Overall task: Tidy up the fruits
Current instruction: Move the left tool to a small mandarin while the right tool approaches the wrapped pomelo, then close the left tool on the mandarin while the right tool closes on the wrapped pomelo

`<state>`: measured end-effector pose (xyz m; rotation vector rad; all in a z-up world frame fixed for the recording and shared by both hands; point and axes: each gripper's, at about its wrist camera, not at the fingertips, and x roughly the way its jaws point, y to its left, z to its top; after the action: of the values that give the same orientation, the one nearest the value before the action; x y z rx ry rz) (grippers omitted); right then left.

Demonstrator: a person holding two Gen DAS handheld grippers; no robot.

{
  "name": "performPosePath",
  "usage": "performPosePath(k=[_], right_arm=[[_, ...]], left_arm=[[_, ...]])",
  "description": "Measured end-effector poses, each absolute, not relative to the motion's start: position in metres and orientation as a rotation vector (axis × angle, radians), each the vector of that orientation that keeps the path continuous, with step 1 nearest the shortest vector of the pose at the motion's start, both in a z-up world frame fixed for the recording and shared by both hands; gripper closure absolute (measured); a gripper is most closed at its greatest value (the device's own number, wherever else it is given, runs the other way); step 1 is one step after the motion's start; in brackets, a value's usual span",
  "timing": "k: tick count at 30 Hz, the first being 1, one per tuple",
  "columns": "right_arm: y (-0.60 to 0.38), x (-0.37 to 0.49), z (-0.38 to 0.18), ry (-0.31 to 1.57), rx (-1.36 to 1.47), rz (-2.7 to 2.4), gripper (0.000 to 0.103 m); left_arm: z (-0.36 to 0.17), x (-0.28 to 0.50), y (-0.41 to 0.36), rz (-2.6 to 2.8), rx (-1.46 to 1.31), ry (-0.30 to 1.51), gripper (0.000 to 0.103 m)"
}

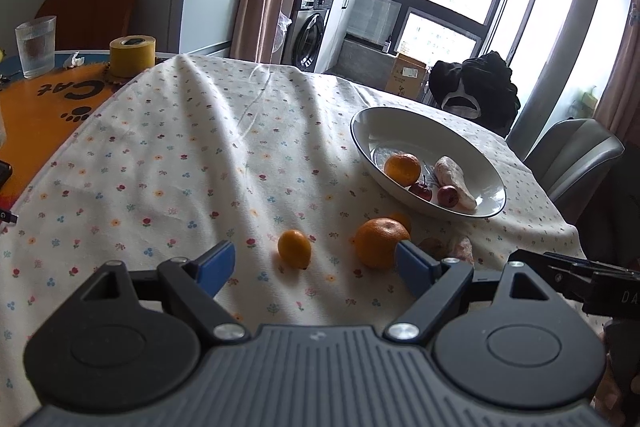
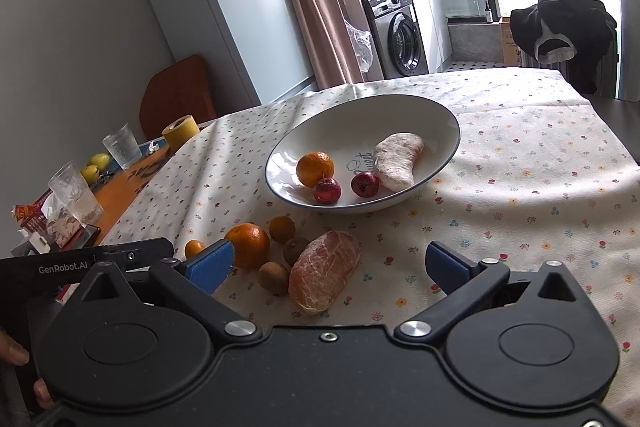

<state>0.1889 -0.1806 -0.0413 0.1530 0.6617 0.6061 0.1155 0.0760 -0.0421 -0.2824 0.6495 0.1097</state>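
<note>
- The left gripper [image 1: 316,267] is seen with its blue pads spread wide and nothing grasped; it is held low over the flowered cloth [image 1: 192,131] that covers the desk.
- A small oval orange fruit [image 1: 294,249] lies on the cloth between the left gripper's pads, untouched, and a large orange [image 1: 378,241] is partly covered by the right-hand pad; contact cannot be told.
- The right gripper [image 2: 330,261] is likewise spread apart and empty, and a peeled pinkish segment [image 2: 324,269] lies on the cloth between its pads.
- Beside that segment, loose fruit is grouped on the cloth: one large orange [image 2: 248,245], two small orange fruits [image 2: 282,228] [image 2: 193,248], and two small brown fruits [image 2: 273,277] [image 2: 295,248].
- Six or so loose pieces are thus counted outside the bowl.
- Just beyond the group, a white bowl [image 2: 400,107] with a dark rim is set on the cloth.
- Four pieces are held in the bowl: one orange [image 2: 315,169], two small red fruits [image 2: 327,190] [image 2: 365,183], and one pale peeled segment [image 2: 398,159].
- The red fruits lie side by side at the near side of the bowl, between the orange and the pale segment.
- Further out on the bare orange part of the desk, two glasses [image 2: 122,145] [image 2: 74,195], a roll of yellow tape [image 2: 181,131] and two yellow-green fruits [image 2: 95,165] are seen.
</note>
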Motion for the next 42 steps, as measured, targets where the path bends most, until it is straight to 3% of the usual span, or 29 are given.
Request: performPosePath(k=[12,17,21,23,25,31,34,39,42], right_arm=[[-0.166,0.198,-0.054,0.704,0.127,0.610,0.000],[-0.162,0.205,-0.060,0.733,0.129,0.614,0.003],[-0.157,0.212,-0.068,0.777,0.131,0.634,0.031],[-0.155,0.214,-0.071,0.793,0.127,0.638,0.038],[-0.154,0.215,-0.073,0.798,0.120,0.640,0.046],[-0.157,0.219,-0.071,0.804,0.092,0.637,0.056],[-0.163,0.220,-0.071,0.805,0.080,0.621,0.063],[-0.171,0.221,-0.072,0.801,0.073,0.598,0.063],[-0.168,0.221,-0.072,0.794,0.065,0.592,0.062]], left_arm=[[-0.050,0.129,0.079,0.115,-0.277,0.662,0.017],[-0.054,0.137,0.083,0.116,-0.284,0.669,0.022],[-0.058,0.143,0.083,0.110,-0.277,0.677,0.036],[-0.061,0.147,0.082,0.101,-0.281,0.688,0.048],[-0.064,0.151,0.081,0.097,-0.278,0.696,0.054],[-0.074,0.160,0.079,0.098,-0.281,0.724,0.070],[-0.076,0.162,0.076,0.100,-0.267,0.721,0.071],[-0.076,0.164,0.075,0.106,-0.258,0.722,0.072],[-0.076,0.165,0.076,0.119,-0.251,0.722,0.081]])
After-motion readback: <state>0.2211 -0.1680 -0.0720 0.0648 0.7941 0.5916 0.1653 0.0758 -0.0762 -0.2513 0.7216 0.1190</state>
